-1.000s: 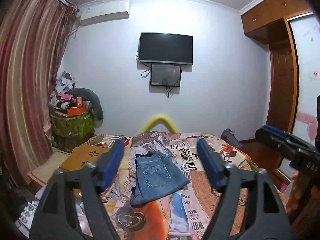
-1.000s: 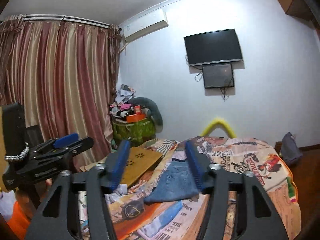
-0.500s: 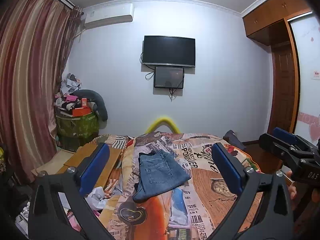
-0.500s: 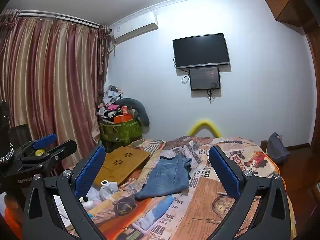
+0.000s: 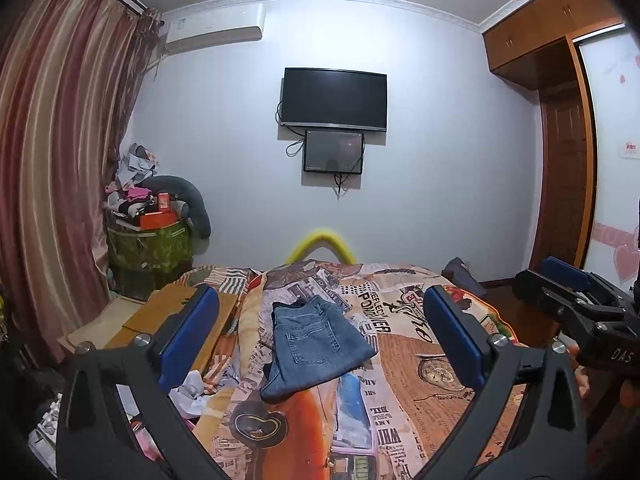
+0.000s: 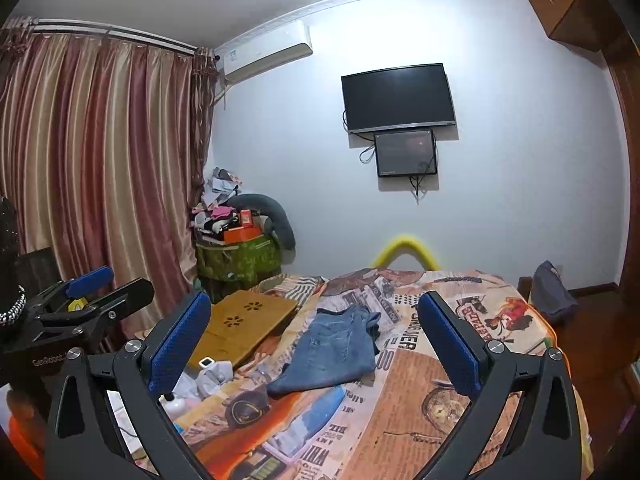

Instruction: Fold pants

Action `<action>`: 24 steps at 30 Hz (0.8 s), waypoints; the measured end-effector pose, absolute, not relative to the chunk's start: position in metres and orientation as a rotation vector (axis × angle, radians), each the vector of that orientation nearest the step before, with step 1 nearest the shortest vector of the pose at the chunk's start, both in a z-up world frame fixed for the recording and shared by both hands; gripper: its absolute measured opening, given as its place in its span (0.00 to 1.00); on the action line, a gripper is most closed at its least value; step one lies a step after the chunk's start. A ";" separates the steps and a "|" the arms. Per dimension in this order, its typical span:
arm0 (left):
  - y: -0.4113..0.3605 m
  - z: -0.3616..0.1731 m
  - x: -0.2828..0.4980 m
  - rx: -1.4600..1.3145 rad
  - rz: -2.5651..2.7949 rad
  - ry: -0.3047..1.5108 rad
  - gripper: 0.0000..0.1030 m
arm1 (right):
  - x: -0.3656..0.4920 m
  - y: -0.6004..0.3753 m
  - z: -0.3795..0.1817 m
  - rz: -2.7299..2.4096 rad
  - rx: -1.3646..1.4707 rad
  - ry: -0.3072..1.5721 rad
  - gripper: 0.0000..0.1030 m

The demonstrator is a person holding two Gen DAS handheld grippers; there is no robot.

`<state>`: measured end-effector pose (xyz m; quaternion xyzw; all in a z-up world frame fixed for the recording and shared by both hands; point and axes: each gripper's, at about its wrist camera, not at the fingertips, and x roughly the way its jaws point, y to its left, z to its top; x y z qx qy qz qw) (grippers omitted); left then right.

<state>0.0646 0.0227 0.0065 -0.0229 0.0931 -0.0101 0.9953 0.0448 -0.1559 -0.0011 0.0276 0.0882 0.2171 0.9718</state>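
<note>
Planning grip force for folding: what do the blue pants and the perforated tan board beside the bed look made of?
Blue pants: denim by the look, matte faded weave with stitched back pocket and seams. Perforated tan board: probably bamboo or wood, smooth light-brown surface with flower-shaped cutouts; cannot rule out laminate.

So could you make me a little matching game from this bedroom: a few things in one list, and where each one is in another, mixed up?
Things:
1. jeans
2. television
3. air conditioner
4. wooden lap tray

Places:
A. high on the wall, next to the curtain
B. middle of the wall, above a smaller screen
C. lying on the printed bedspread
D. at the bed's curtain side

Pairs: 1-C, 2-B, 3-A, 4-D
</note>
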 end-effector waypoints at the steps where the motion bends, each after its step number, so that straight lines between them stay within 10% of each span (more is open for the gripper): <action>1: 0.023 0.007 0.065 -0.046 -0.022 0.187 1.00 | 0.045 -0.156 -0.001 0.437 0.055 0.178 1.00; 24: 0.028 0.000 0.076 -0.070 -0.035 0.220 1.00 | 0.044 -0.163 -0.001 0.421 0.072 0.203 1.00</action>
